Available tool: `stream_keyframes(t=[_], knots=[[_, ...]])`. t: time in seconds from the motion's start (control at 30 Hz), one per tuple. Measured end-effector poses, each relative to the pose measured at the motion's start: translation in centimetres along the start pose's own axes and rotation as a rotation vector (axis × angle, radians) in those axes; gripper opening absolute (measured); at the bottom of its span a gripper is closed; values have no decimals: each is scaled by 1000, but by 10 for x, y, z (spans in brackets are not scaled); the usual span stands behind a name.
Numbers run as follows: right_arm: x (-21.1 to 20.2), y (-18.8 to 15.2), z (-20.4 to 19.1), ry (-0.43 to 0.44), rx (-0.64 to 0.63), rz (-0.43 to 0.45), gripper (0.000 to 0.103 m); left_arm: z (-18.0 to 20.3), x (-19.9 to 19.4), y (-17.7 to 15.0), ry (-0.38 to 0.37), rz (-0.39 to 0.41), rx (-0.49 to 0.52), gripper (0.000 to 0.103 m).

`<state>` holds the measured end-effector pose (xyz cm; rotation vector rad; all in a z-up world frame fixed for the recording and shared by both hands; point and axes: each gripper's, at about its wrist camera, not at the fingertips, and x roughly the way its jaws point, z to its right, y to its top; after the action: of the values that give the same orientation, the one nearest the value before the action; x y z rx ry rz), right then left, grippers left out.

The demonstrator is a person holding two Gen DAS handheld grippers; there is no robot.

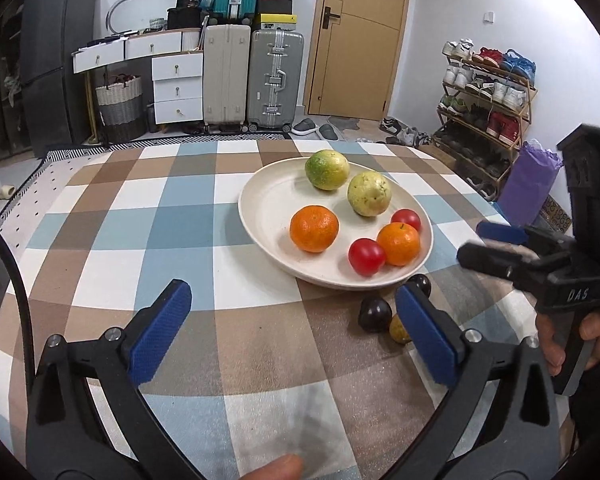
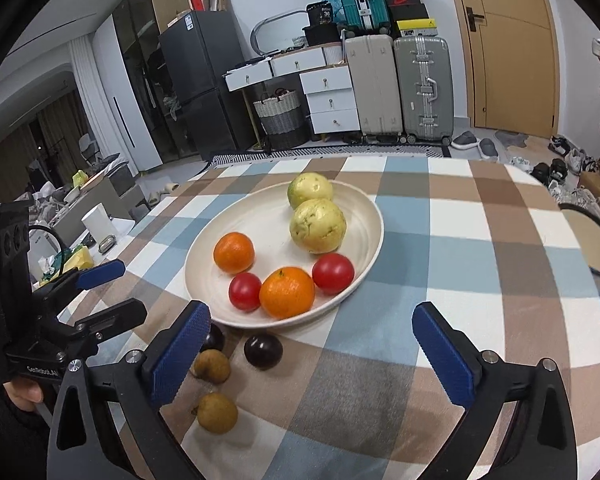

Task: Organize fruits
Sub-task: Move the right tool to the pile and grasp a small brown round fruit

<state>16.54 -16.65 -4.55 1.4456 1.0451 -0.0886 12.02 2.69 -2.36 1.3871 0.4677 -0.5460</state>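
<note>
Right wrist: my jaws gape empty; I'd straddle 1 plum [image 2: 263,350] squarely, then lift it over the plate [image 2: 204,264] rim.

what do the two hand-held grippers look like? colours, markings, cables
Both alike: the left hand-held gripper and right hand-held gripper have black frames with silver bolts and two fingers faced with textured blue pads. White lettering marks each body. A black cable runs beside the left one.

I see a checked cloth [image 2: 440,248] covering the surface. On it rests a cream plate [image 2: 204,268], mid-surface. Just off the plate's near rim lie two dark plums [image 2: 263,351] and two small brown fruits [image 2: 217,412].
</note>
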Motion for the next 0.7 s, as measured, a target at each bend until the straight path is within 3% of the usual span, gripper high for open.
stream_keyframes(t=[0.7], knots=[[16, -33, -39, 41, -157, -209, 103, 10, 4, -6, -12, -60, 7, 102]])
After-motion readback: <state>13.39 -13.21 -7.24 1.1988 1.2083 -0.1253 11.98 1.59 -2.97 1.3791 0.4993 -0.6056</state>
